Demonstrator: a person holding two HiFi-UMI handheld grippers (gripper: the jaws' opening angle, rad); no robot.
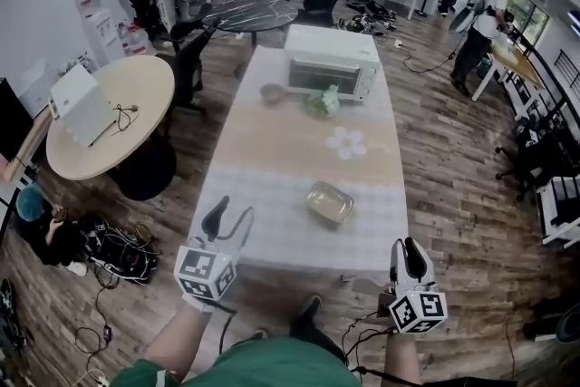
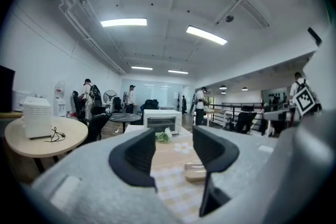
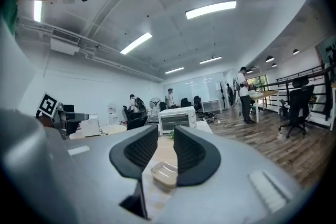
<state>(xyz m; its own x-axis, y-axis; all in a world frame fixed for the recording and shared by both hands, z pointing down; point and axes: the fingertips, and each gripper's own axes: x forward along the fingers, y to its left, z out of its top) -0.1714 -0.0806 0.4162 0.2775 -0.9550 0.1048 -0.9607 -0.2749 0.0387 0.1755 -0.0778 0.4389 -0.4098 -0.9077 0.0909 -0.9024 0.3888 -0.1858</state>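
Hovering short of table (image 1: 263, 195) near edge | left tool (image 1: 231, 213) wide, empty | right tool (image 1: 410, 247) narrow, empty

No word, number or brand could be read anywhere. The marker cubes on the left gripper (image 1: 228, 222) and the right gripper (image 1: 408, 258), both near, bore only black-and-white square patterns, not letters. The front of the oven (image 1: 332, 61), at the far end of the table (image 1: 272, 149), was too small and blurred to show any badge or dial marks.
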